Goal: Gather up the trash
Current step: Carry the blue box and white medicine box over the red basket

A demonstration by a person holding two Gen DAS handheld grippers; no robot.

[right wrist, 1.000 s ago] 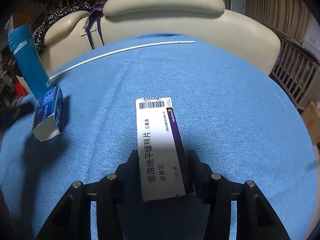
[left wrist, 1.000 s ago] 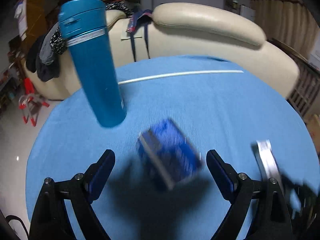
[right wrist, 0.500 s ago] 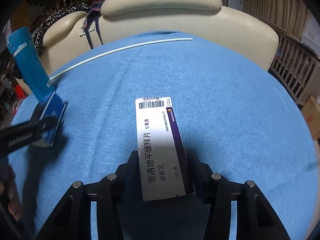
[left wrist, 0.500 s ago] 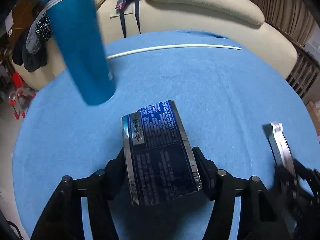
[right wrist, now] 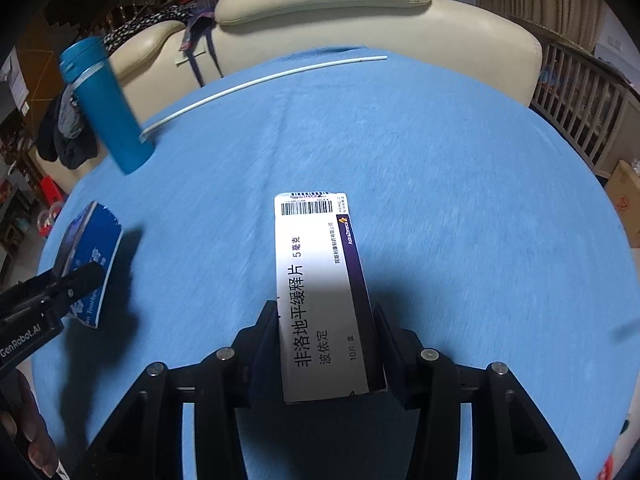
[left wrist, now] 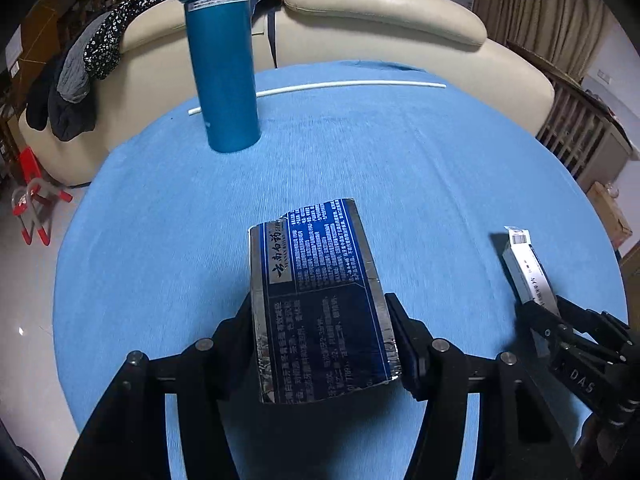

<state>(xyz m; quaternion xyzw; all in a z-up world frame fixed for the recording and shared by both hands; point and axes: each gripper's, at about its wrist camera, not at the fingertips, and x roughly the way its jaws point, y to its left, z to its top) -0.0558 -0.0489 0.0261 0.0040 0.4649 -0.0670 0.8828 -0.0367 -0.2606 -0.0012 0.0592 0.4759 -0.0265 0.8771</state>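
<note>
Both grippers clamp cartons, left gripper (left wrist: pixel 322 332) on the blue box (left wrist: pixel 316 292), right gripper (right wrist: pixel 326 350) on the white box (right wrist: pixel 320 288); steady pressure should prevent slipping

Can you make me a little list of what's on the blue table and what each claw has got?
left claw: shut on the dark blue box
right claw: shut on the white and purple box
bottle: teal bottle, standing upright near the table's far edge
stick: thin white rod, lying near the far edge
table: round, blue cloth
behind: cream sofa
</note>
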